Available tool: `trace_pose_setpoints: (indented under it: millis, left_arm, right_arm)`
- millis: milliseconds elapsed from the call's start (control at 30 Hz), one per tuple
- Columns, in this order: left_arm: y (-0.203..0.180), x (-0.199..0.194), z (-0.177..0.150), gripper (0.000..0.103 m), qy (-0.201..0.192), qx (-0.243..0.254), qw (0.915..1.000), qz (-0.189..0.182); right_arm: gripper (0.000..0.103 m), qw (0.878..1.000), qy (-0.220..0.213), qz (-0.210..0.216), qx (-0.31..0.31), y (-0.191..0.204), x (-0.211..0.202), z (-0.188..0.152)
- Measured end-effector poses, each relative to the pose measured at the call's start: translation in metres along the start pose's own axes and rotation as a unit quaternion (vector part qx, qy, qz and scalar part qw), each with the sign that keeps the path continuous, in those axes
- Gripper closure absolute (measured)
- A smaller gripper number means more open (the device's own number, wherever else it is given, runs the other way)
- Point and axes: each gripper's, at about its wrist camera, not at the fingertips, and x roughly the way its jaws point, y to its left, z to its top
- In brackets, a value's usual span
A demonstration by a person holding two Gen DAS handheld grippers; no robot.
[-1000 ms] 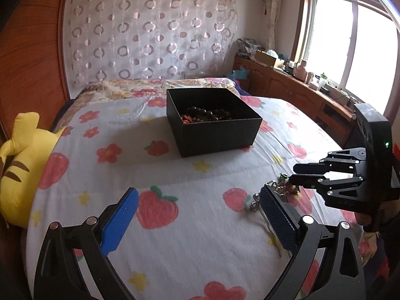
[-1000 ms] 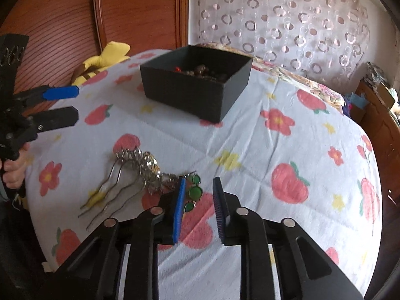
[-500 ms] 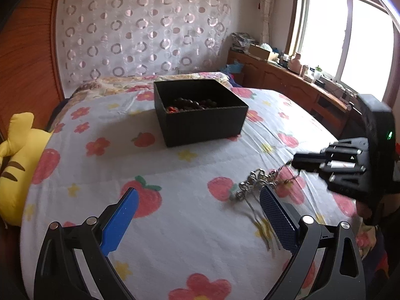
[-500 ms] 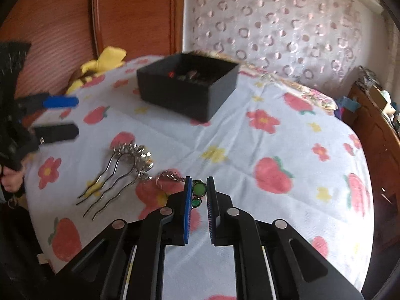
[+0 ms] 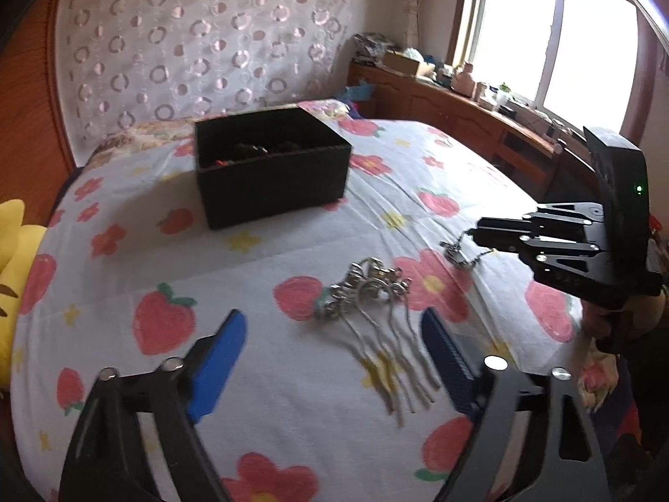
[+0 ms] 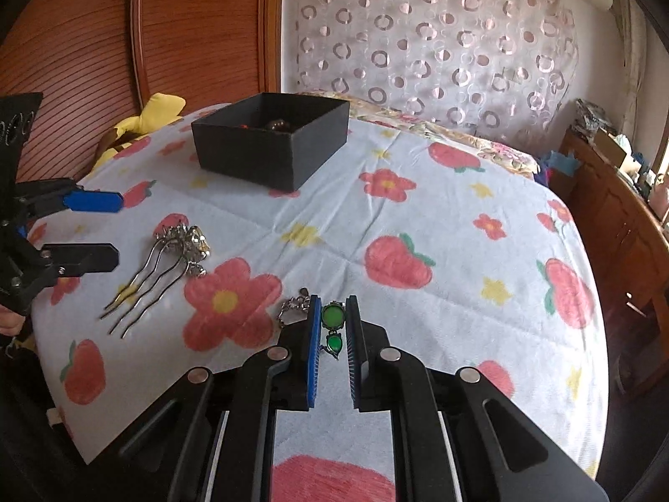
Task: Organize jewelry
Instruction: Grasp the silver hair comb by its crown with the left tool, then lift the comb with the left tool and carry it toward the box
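headboard (image 6: 104,62): red-brown ribbed wood, far left of the room, behind the bed.
plush (image 5: 12,284): yellow, at the bed's left edge, against the headboard.
bed (image 6: 439,226): white cover printed with strawberries, red flowers, yellow stars; some creases.
left gripper (image 5: 330,351): low over the near end of the bed, jaws closing, pads not on anything; comb prongs lie between the fingers.
box (image 5: 271,167): black, open top, sits on the bed towards the far end; dark beads and something red inside.
comb (image 5: 376,313): silver hair comb, flat on the cover, ornate head towards the box, prongs towards the left gripper. Well apart from the box.
curtain (image 6: 430,29): sheer, ring pattern, covers the far wall.
pendant (image 6: 333,326): green stones, clamped between the pads of the right gripper (image 6: 333,330); jaws nearly together on it.
chain (image 5: 460,255): silver, hangs from the right gripper's tip down to the cover, just right of the comb.
hand (image 5: 606,318): partly seen under the right gripper's body.
cabinet (image 5: 460,113): low wooden run along the right wall, cluttered with bottles, boxes and small stuff.
window (image 5: 556,37): above the cabinet, bright daylight, blown out.
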Motion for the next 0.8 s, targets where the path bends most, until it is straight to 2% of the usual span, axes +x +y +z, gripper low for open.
trace_pose_setpoints:
  millis: [233,333,467,533,567,600,633,800]
  left_arm:
    - [-0.021,0.020,0.003,0.028,0.036,0.020,0.9991,-0.007]
    - [-0.032,0.030,0.004,0.035,0.054,0.037,0.9979,0.002]
    - [-0.044,0.039,0.005,0.036,0.061,0.064,0.9957,0.028]
    - [-0.044,0.042,0.008,0.036,0.061,0.068,0.9954,0.029]
    - [-0.045,0.043,0.009,0.038,0.061,0.070,0.9953,0.029]
    - [-0.045,0.044,0.011,0.047,0.060,0.071,0.9953,0.028]
    - [-0.045,0.044,0.012,0.051,0.059,0.072,0.9953,0.027]
    - [-0.046,0.040,0.010,0.054,0.058,0.081,0.9946,0.026]
  right_arm:
    - [0.090,1.000,0.001,0.009,0.013,0.001,0.003,-0.003]
    - [0.090,1.000,-0.002,0.011,0.017,0.000,0.003,-0.003]
    - [0.090,1.000,-0.001,0.013,0.020,-0.001,0.004,-0.003]
    - [0.090,1.000,-0.001,0.014,0.019,-0.001,0.004,-0.004]
    - [0.090,1.000,0.000,0.015,0.019,-0.001,0.004,-0.004]
    - [0.090,1.000,0.000,0.015,0.018,-0.001,0.004,-0.004]
    - [0.090,1.000,0.000,0.015,0.018,-0.001,0.004,-0.005]
    - [0.090,1.000,-0.001,0.015,0.019,0.000,0.004,-0.005]
